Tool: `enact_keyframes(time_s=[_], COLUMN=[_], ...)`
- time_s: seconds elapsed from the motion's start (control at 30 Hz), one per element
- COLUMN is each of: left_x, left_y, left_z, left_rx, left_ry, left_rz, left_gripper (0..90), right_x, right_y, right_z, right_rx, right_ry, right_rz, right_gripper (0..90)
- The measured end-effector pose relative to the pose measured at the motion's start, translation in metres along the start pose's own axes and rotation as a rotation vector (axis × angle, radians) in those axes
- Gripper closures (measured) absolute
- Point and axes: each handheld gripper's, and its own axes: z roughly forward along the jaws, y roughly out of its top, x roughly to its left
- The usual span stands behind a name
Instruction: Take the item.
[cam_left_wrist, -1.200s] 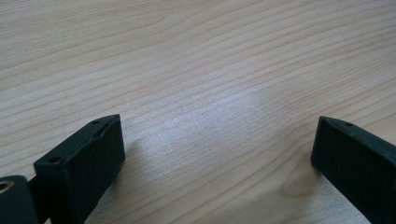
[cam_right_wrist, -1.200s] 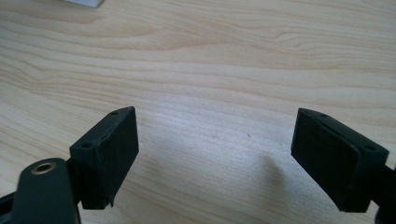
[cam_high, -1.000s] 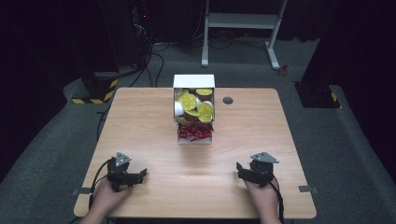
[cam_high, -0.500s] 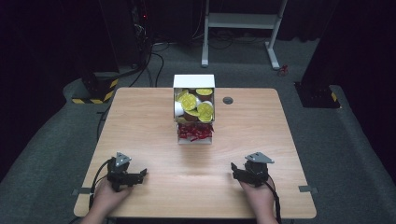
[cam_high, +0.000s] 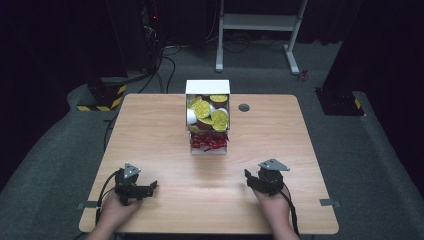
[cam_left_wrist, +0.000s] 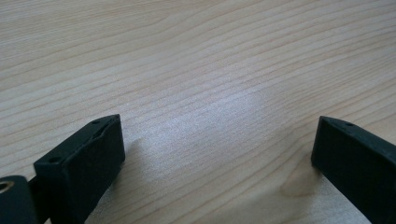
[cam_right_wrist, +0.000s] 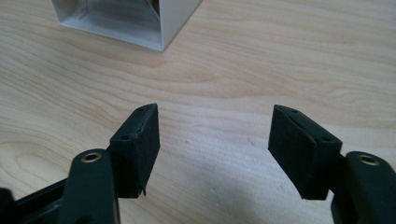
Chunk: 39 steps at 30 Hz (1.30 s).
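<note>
- wooden table (cam_high: 150, 130) carries a white box (cam_high: 207, 87) of yellow and red packets at its middle.
- left gripper (cam_high: 152, 185) spread, nothing between.
- right gripper (cam_high: 247, 174) jaws just closing, apart over bare wood, box corner (cam_right_wrist: 161, 28) ahead.

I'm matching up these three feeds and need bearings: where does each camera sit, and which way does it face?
High view: above the near edge, facing forward and down on the table; both forearms, left hand-held gripper, right hand-held gripper.
Left gripper view: on that gripper, facing bare wood; open jaws.
Right gripper view: on that gripper, facing the box; jaws apart, just closing, nothing between.
Shared: box in high and right.
</note>
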Motion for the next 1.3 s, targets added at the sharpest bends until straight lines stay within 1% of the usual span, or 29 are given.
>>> enact_keyframes(time_s=[0.03, 0.07, 0.23, 0.27, 0.4, 0.43, 0.5, 0.53, 0.57, 0.6, 0.67, 0.87, 0.97, 1.0, 1.03, 1.07, 1.3], left_x=[0.000, 0.000, 0.000, 0.000, 0.000, 0.000, 0.000, 0.000, 0.000, 0.000, 0.000, 0.000, 0.000, 0.000, 0.000, 0.000, 0.000], left_y=[0.000, 0.000, 0.000, 0.000, 0.000, 0.000, 0.000, 0.000, 0.000, 0.000, 0.000, 0.000, 0.000, 0.000, 0.000, 0.000, 0.000], left_z=[0.000, 0.000, 0.000, 0.000, 0.000, 0.000, 0.000, 0.000, 0.000, 0.000, 0.000, 0.000, 0.000, 0.000, 0.000, 0.000, 0.000], left_rx=[0.000, 0.000, 0.000, 0.000, -0.001, 0.000, 0.000, 0.000, -0.001, 0.000, -0.001, 0.000, 0.000, 0.000, 0.000, 0.000, 0.000], left_ry=[0.000, 0.000, 0.000, 0.000, 0.001, 0.001, 0.002, 0.002, 0.003, 0.002, 0.003, 0.003, 0.003, 0.003, 0.003, 0.002, 0.003], left_rz=[0.000, 0.001, 0.000, 0.000, 0.000, 0.000, 0.001, 0.001, 0.001, 0.001, 0.000, 0.001, 0.001, 0.001, 0.001, 0.001, 0.001], left_gripper=[3.0, 3.0, 3.0, 3.0, 3.0, 3.0, 3.0, 3.0, 3.0, 2.9, 2.9, 2.9, 2.9, 2.9, 2.9, 2.9, 2.9], right_x=[0.000, 0.003, 0.009, 0.012, 0.014, 0.015, 0.016, 0.018, 0.018, 0.019, 0.021, 0.023, 0.025, 0.026, 0.026, 0.027, 0.030], right_y=[0.000, 0.003, 0.010, 0.014, 0.017, 0.018, 0.020, 0.022, 0.022, 0.023, 0.026, 0.032, 0.034, 0.037, 0.037, 0.039, 0.046], right_z=[0.000, 0.000, 0.001, 0.001, 0.001, 0.001, 0.001, 0.001, 0.001, 0.001, 0.001, 0.004, 0.005, 0.006, 0.006, 0.006, 0.009], right_rx=[0.000, -0.013, -0.013, -0.019, -0.029, -0.029, -0.033, -0.040, -0.040, -0.041, -0.056, -0.074, -0.073, -0.082, -0.082, -0.094, -0.106], right_ry=[0.000, 0.000, -0.001, 0.008, 0.016, 0.019, 0.023, 0.025, 0.025, 0.025, 0.025, 0.015, 0.018, 0.018, 0.018, 0.021, 0.021], right_rz=[0.000, -0.013, -0.024, -0.026, -0.034, -0.023, -0.021, -0.023, -0.023, -0.029, -0.037, -0.027, -0.024, -0.035, -0.035, -0.032, -0.026], right_gripper=[34.9, 35.8, 37.6, 38.8, 39.5, 39.5, 39.8, 42.3, 42.3, 44.2, 46.3, 46.7, 47.1, 48.3, 48.3, 48.3, 49.6])
